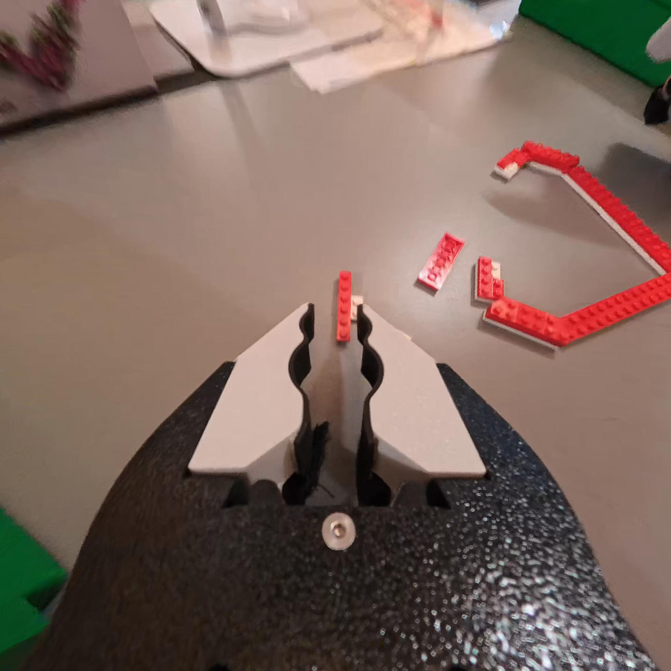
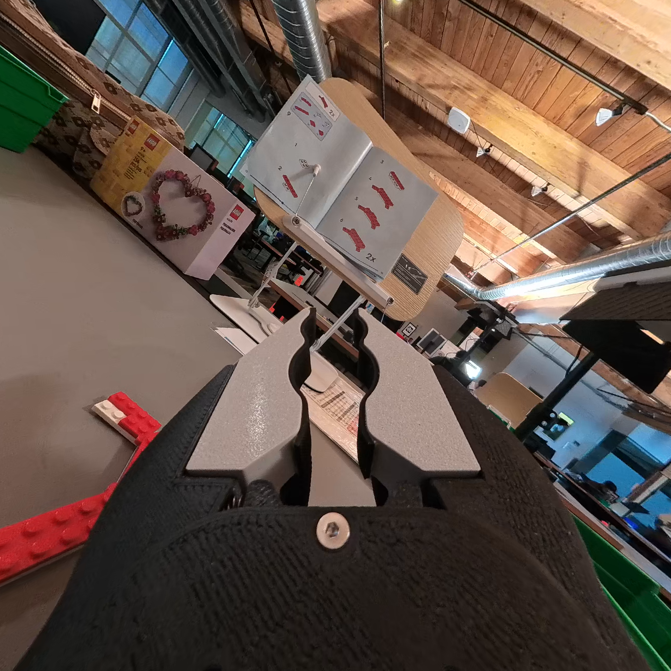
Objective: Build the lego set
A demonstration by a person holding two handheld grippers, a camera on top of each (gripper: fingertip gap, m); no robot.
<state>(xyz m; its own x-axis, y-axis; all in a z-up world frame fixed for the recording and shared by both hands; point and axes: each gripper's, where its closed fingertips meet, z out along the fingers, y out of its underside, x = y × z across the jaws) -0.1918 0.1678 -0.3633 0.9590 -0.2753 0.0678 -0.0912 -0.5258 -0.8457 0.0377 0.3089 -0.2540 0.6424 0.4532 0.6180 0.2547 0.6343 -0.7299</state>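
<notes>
In the left wrist view, my left gripper (image 1: 334, 306) is open and empty, just above the grey table. A narrow red plate (image 1: 344, 306) with a small white piece (image 1: 357, 304) beside it lies between and just beyond the fingertips. A wider red plate (image 1: 441, 265) lies to the right. A large angular red frame on white plates (image 1: 617, 225) lies at the far right. In the right wrist view, my right gripper (image 2: 334, 314) is open and empty, tilted upward. The red frame's end (image 2: 127, 417) lies under its left side.
An open instruction booklet (image 2: 341, 185) sits on a wooden stand. The set's box (image 2: 174, 203) stands on the table's far side. Green bins sit at the far right (image 1: 595, 32), the near left (image 1: 21, 588) and the lower right (image 2: 631, 595). Papers and plastic bags (image 1: 363, 47) lie beyond. Spacing between my two grippers at the tips: around 30 cm. Between my left fingertips and the wider red plate (image 1: 441, 265) there is roughly 8 cm.
</notes>
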